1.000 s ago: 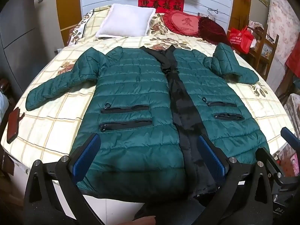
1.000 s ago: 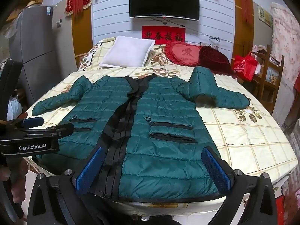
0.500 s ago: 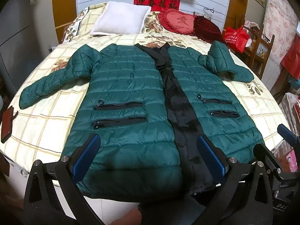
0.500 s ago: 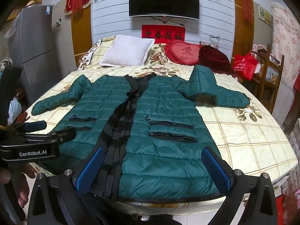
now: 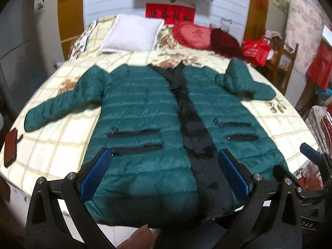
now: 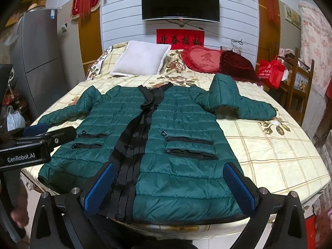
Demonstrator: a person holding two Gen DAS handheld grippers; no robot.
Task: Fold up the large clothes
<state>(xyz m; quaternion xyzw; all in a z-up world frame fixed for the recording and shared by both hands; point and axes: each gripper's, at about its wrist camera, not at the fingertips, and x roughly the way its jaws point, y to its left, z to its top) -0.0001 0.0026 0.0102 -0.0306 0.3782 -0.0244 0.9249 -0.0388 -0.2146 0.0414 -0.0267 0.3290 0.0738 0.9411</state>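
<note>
A green coat [image 5: 145,124] lies spread flat on the bed [image 5: 51,145]. The left gripper [image 5: 165,174] and right gripper [image 6: 172,186] hover at 6 o'clock over its hem, fingers wide and holding nothing.

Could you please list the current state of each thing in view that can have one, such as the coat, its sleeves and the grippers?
Green puffer coat: spread flat on the bed, front up, unfolded.
Left sleeve: stretched out straight.
Right sleeve: bent, partly folded over.
Pocket zippers: look closed.
Left gripper: open, empty.
Right gripper: open, empty.
Television: off, screen dark.
</note>
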